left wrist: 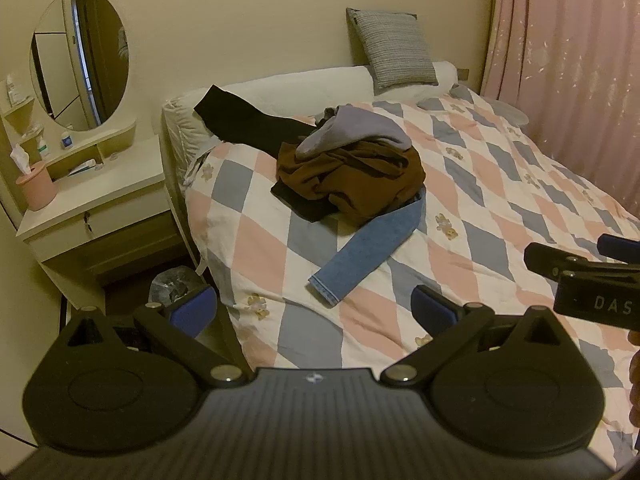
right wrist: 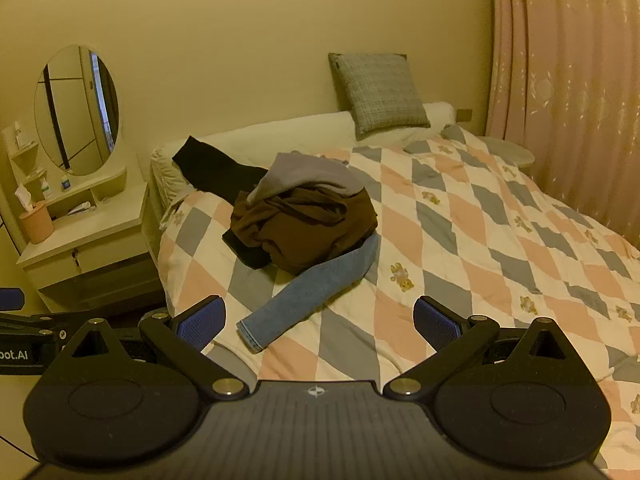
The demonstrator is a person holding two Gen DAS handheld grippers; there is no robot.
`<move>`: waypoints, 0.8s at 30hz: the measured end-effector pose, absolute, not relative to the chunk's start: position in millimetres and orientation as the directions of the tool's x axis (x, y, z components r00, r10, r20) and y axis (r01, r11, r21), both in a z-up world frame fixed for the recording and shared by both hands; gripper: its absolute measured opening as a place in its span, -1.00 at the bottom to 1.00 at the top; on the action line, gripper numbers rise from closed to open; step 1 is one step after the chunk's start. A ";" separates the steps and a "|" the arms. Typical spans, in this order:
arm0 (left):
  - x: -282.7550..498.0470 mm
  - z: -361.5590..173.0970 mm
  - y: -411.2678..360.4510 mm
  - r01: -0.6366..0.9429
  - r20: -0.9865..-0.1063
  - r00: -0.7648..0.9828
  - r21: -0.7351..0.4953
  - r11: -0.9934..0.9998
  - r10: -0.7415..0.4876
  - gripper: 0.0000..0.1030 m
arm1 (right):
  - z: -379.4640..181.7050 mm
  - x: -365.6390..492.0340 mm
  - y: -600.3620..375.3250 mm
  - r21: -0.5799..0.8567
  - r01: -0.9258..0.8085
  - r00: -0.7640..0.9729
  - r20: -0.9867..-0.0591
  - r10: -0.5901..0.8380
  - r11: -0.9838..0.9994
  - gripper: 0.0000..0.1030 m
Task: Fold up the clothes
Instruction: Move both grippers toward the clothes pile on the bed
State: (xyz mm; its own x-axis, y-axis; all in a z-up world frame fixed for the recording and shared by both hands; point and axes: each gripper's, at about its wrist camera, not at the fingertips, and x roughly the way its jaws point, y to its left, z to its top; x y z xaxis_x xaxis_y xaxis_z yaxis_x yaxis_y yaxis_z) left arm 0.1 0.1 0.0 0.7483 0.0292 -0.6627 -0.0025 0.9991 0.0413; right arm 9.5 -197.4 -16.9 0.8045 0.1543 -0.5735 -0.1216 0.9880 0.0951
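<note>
- Both tools spread, empty: left tool (left wrist: pixel 314 312), right tool (right wrist: pixel 320 322).
- Clothes pile (right wrist: pixel 304 220) mid-bed (right wrist: pixel 500 240), well apart from tools.
- Risk: tugging jeans leg (right wrist: pixel 308 292) drags whole tangled heap along.

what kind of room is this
A bedroom, most likely in a home. A bed with a checked quilt fills most of the view, a grey cushion leans on the wall at its head, and a dressing table with an oval mirror stands beside it. Unfolded clothes lie heaped on the quilt.

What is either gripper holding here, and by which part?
Nothing. Left gripper and right gripper are both open and empty, short of the clothes pile.
</note>
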 end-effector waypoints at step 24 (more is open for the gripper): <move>14.6 -7.7 28.5 0.003 -0.678 0.734 0.044 0.999 0.028 0.99 | -35.3 17.0 -198.6 0.119 -0.098 0.796 -0.587 0.150 0.988 1.00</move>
